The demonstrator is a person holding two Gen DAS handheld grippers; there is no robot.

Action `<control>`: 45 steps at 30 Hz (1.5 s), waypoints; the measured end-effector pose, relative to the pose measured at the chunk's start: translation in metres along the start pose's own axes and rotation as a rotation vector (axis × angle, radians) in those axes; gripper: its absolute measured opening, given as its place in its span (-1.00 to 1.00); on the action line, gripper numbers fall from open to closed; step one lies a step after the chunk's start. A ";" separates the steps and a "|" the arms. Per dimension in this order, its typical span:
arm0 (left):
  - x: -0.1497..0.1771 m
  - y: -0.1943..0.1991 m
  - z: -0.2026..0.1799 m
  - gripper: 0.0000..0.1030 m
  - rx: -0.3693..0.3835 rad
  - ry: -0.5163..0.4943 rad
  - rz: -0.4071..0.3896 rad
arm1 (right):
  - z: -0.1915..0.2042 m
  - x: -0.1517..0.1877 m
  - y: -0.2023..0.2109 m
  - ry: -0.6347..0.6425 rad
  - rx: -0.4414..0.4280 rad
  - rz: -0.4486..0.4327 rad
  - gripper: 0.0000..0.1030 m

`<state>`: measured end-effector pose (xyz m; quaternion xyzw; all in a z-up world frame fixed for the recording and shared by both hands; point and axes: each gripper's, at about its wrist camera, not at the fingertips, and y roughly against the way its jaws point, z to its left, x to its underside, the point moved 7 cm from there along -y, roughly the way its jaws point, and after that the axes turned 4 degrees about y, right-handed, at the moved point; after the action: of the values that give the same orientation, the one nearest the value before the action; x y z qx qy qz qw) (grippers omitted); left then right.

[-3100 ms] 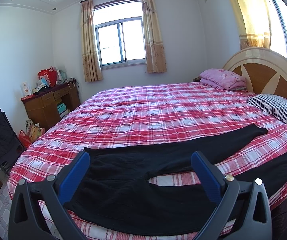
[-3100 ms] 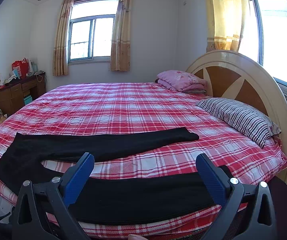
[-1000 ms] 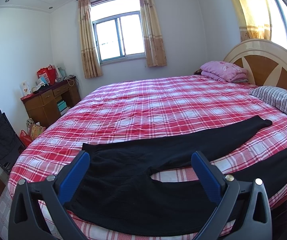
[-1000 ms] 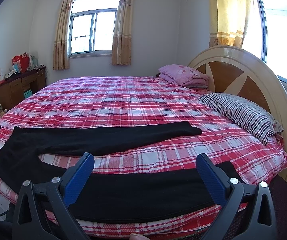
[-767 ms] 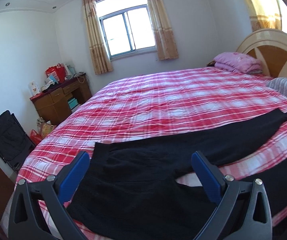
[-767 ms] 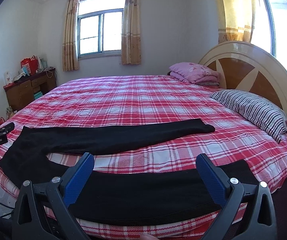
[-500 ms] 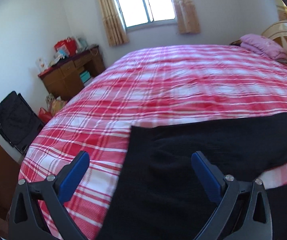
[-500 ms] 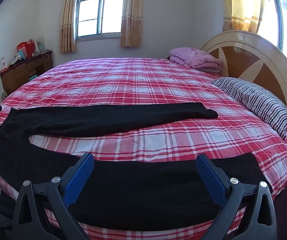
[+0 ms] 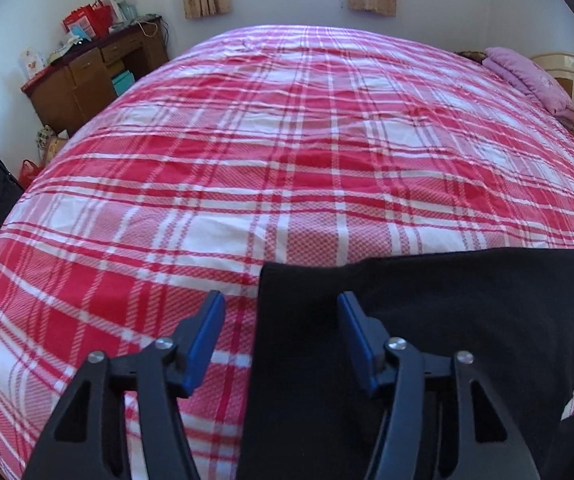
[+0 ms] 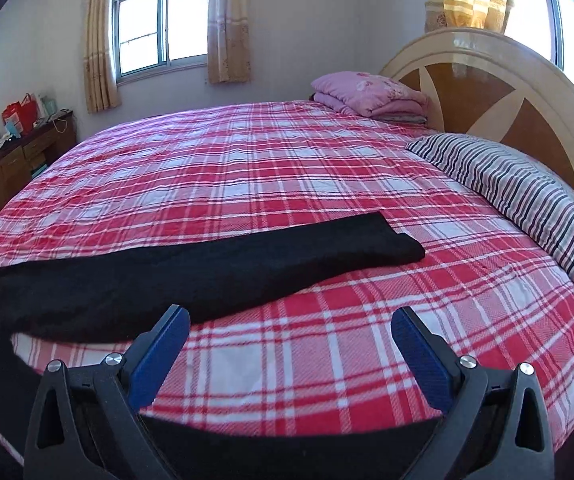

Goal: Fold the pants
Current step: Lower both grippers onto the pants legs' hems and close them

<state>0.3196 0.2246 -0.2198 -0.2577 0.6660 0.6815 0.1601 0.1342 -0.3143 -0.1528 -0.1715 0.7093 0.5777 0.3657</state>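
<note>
Left wrist view shows the left gripper [image 9: 281, 328], black-framed with blue pads, pointed steeply down at the waist corner of the black fleece pants [image 9: 427, 320]. Its jaws stand about half apart and are closing, with the waistband's left edge between them; the right pad [image 9: 357, 340] lies over the dark cloth at about 3 o'clock of the gap, while the left pad [image 9: 205, 336] hangs over the red-and-white plaid bedspread [image 9: 287, 152] at 9 o'clock, and neither pad visibly presses the fabric. Right wrist view shows the right gripper [image 10: 287, 340] with its jaws wide apart and nothing between them but plaid cover; a pant leg runs under its frame at 6 o'clock, and whether the frame touches it cannot be told. The other leg stretches from 9 o'clock towards the centre of that view, flat on the bed. A striped pillow [image 10: 519, 188] lies at 3 o'clock and folded pink bedding [image 10: 371, 94] at 1 o'clock. A wooden desk [image 9: 87, 76] stands at 10 o'clock in the left view; the lettering on its red bags is too small to read.
</note>
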 end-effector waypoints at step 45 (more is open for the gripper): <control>-0.014 -0.027 -0.013 -0.23 0.076 -0.032 0.045 | -0.139 -0.066 -0.244 -0.158 -0.004 0.334 -0.02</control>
<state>0.3484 0.2151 -0.2338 -0.2255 0.6944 0.6631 0.1649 0.2970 -0.5240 -0.2655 -0.0063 0.6959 0.6433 0.3189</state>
